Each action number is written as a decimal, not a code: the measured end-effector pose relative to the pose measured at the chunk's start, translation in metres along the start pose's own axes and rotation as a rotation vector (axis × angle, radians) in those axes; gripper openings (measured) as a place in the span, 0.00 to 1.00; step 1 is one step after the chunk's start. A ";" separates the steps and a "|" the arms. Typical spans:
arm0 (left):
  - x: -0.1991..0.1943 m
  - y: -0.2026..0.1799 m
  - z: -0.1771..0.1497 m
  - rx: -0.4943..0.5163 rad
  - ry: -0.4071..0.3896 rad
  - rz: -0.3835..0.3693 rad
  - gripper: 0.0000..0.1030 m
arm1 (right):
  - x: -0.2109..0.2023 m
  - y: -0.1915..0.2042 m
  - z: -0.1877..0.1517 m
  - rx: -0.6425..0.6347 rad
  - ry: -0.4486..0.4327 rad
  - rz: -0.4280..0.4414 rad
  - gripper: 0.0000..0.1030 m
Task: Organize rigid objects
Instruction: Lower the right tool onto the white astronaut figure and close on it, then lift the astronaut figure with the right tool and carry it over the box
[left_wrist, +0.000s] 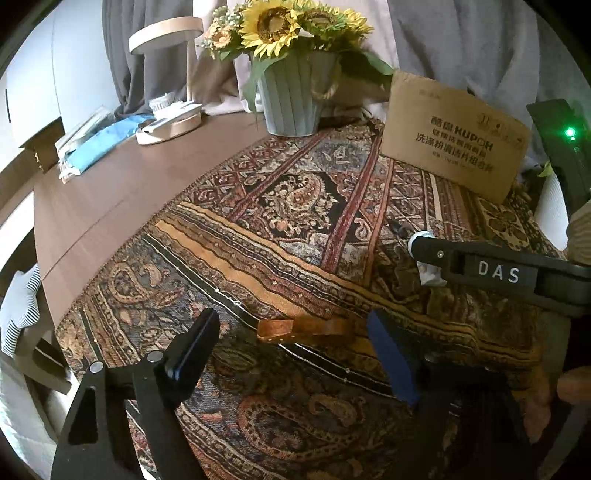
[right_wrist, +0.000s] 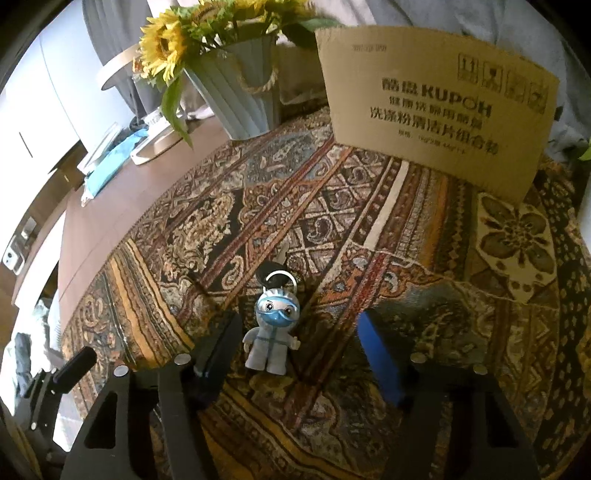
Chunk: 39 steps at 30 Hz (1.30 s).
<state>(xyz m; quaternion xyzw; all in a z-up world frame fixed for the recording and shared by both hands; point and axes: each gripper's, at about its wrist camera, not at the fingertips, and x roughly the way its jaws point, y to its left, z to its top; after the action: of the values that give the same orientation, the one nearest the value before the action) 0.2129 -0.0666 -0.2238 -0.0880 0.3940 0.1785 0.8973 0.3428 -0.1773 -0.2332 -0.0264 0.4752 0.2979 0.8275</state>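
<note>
While the right gripper (right_wrist: 295, 354) hangs low over the patterned cloth (right_wrist: 369, 229) with its fingers spread wide, a small figurine keychain (right_wrist: 273, 332) lies between them, nearer the left finger and touching neither. It is a pale grey-white figure in a hooded protective suit, with blue goggles and a blue face mask, short arms held out to both sides. It lies on its back with its long axis running away from the camera: feet toward the gripper, head toward the far edge of the table. A silver ring (right_wrist: 281, 278) joins the hood to a black key head (right_wrist: 271, 275) just beyond it, the key's blade pointing farther away.

Seen from the left wrist, the left gripper (left_wrist: 295, 354) is likewise spread with nothing between its fingers, above a folded ridge in the cloth.

Farther back, near the far edge, stand a cardboard box (right_wrist: 436, 107) printed KUPOH and, to its left, a ribbed blue vase of sunflowers (right_wrist: 240, 92).
</note>
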 end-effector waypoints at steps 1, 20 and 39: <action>0.001 0.000 0.000 0.000 0.002 -0.002 0.78 | 0.001 0.000 0.000 0.001 0.002 0.001 0.62; 0.018 0.008 -0.002 -0.034 0.050 -0.066 0.54 | 0.016 0.009 0.005 -0.030 0.024 0.035 0.27; 0.001 0.013 0.025 0.015 0.020 -0.122 0.54 | -0.013 0.012 0.006 -0.011 -0.017 0.022 0.27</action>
<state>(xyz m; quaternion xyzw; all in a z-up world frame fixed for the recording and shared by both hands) 0.2252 -0.0472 -0.2079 -0.1072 0.3980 0.1196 0.9032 0.3360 -0.1715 -0.2166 -0.0231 0.4669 0.3099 0.8279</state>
